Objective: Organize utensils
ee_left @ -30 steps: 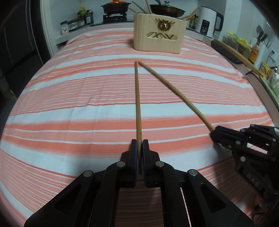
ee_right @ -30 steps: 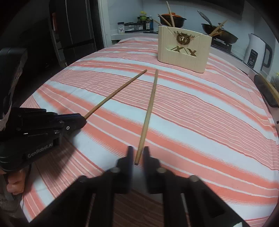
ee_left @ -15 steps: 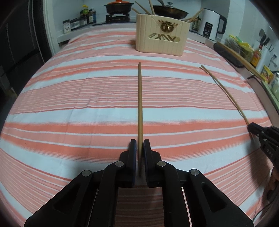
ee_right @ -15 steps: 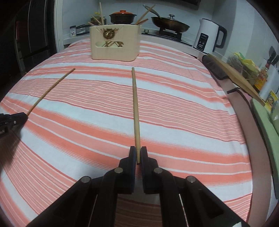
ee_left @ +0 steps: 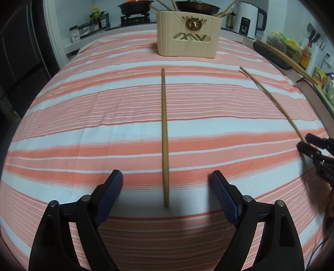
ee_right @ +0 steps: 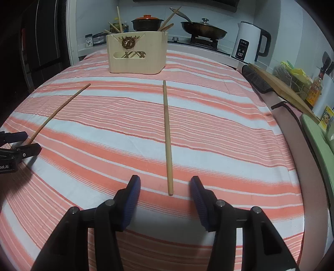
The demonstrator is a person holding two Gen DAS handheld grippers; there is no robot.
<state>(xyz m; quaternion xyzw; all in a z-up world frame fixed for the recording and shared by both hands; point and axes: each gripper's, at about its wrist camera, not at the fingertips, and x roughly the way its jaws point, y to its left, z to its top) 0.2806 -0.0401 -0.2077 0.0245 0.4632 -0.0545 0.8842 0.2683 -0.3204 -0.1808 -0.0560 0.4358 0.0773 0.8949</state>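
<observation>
Striped cloth (ee_left: 83,133); beige holder (ee_left: 187,37) containing chopsticks (ee_right: 167,19).

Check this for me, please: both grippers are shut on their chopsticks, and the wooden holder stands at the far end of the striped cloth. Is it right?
Not quite. Both wrist views show the left gripper and right gripper open, each chopstick lying free on the striped cloth. The wooden holder does stand at the far end.
</observation>
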